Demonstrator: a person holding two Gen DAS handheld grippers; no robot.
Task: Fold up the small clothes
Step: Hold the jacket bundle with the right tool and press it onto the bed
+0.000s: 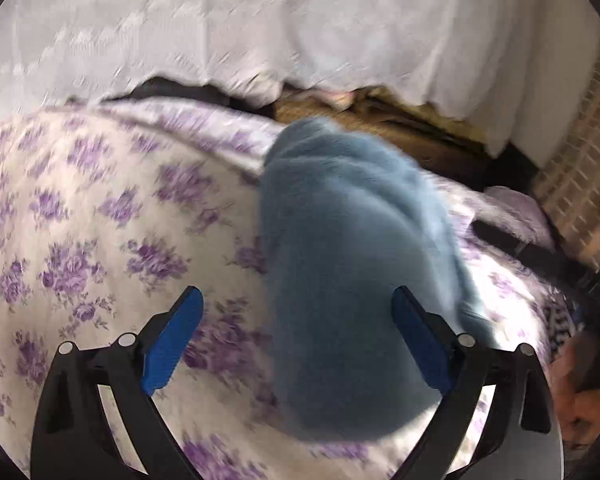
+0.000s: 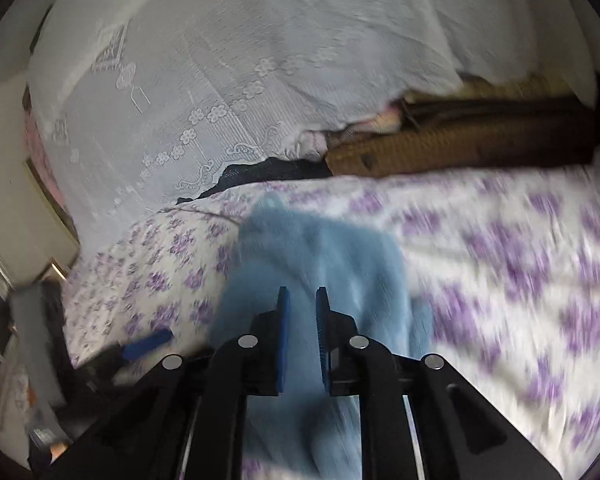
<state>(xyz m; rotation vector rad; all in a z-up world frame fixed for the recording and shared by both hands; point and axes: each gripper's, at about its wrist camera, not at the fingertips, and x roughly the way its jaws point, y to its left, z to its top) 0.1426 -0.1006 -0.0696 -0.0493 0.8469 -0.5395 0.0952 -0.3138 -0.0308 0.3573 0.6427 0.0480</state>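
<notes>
Right wrist view: blue fleece garment is held, right tool nearly closed on it, over bed middle. Left tool is spread wide, empty. Lifting step judged; laying flat is needed next.

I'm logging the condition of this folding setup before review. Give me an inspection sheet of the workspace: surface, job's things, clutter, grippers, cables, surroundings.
Surface: bedspread, white with purple flowers, smooth where visible; both views are motion-blurred.
Job's things: one fuzzy blue garment, bunched up on the bedspread, not yet flat.
Clutter: nothing seen on the bedspread besides the garment.
Grippers: left gripper has its jaws wide apart, the garment lying between them, not pinched. Right gripper has its jaws nearly together over the garment; whether cloth is caught between them cannot be told.
Cables: nothing seen.
Surroundings: white lace cloth draped behind the bed, brown woven case under its edge.
</notes>
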